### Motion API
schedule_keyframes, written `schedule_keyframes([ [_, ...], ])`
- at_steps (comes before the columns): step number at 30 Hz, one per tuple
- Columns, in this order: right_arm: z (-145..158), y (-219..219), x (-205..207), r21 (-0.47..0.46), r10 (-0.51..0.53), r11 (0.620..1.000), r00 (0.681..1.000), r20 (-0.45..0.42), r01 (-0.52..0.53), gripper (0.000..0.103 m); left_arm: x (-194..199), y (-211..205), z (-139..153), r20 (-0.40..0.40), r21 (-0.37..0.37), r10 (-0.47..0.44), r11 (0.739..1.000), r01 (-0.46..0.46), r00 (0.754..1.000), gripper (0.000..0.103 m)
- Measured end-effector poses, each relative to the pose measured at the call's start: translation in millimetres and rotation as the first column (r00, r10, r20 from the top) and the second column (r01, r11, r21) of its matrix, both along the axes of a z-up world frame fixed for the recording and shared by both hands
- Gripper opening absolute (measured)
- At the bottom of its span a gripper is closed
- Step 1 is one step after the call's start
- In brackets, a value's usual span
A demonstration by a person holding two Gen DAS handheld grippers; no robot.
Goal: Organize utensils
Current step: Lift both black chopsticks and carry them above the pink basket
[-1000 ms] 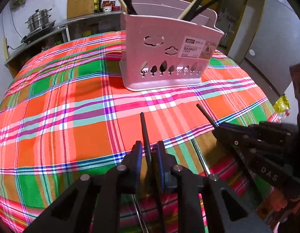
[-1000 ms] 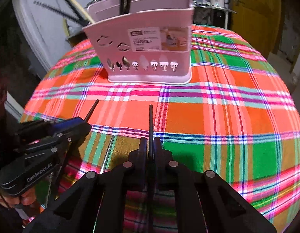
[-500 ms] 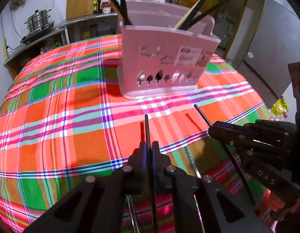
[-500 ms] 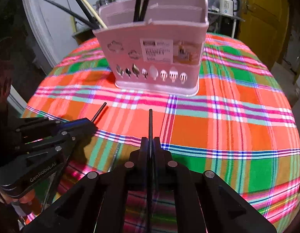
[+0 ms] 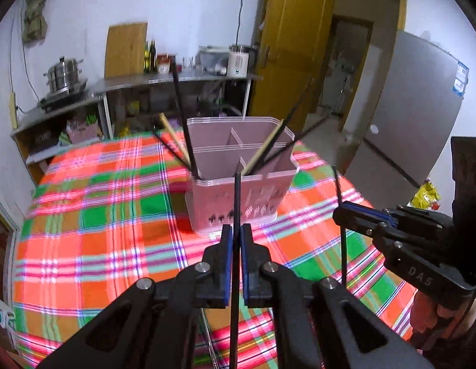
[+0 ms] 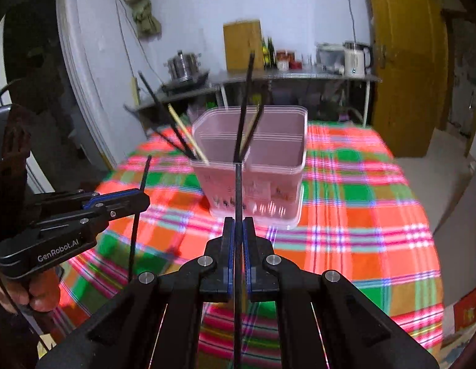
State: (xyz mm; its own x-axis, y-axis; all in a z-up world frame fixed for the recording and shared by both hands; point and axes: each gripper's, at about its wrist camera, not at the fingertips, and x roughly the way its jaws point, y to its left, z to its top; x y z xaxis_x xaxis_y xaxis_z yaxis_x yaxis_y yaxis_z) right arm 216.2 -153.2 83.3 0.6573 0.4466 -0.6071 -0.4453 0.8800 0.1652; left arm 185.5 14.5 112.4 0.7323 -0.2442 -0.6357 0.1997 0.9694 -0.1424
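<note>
Two black chopsticks are held upright above the table, one clamped in each gripper.

The left gripper (image 5: 234, 238) is closed on a black chopstick (image 5: 237, 203), which stands nearly vertical between the blue-edged pads, its tip seen against the front wall of the pink basket (image 5: 238, 196). The right gripper (image 6: 238, 230) is likewise closed on a second black chopstick (image 6: 238, 190), held upright in front of the same basket. The basket is set on the table, covered by a plaid cloth (image 5: 93, 224), and is divided into compartments; several dark chopsticks and a pale wooden one (image 5: 262, 153) are leaned inside it. Each gripper is seen beside the other, apart from the basket.
</note>
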Motion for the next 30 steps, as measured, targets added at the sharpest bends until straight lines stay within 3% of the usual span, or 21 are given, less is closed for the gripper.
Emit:
schedule_keyframes([
  [9,37,-8,-13,0.047,-0.023,0.999,0.995,0.102,0.018,0.005,-9,2,34,0.085,-0.008,-0.005,1.0,0.006,0.996,0.005],
  [19,38,-9,-24,0.048,-0.026,0.999,0.994,0.109,0.021,0.005,-15,3,31,0.073,0.002,-0.004,1.0,0.004,0.997,0.005],
  [30,61,-3,-21,0.086,-0.022,0.996,0.986,0.167,0.007,0.004,-10,12,55,0.092,-0.018,0.016,1.0,-0.014,0.996,0.005],
])
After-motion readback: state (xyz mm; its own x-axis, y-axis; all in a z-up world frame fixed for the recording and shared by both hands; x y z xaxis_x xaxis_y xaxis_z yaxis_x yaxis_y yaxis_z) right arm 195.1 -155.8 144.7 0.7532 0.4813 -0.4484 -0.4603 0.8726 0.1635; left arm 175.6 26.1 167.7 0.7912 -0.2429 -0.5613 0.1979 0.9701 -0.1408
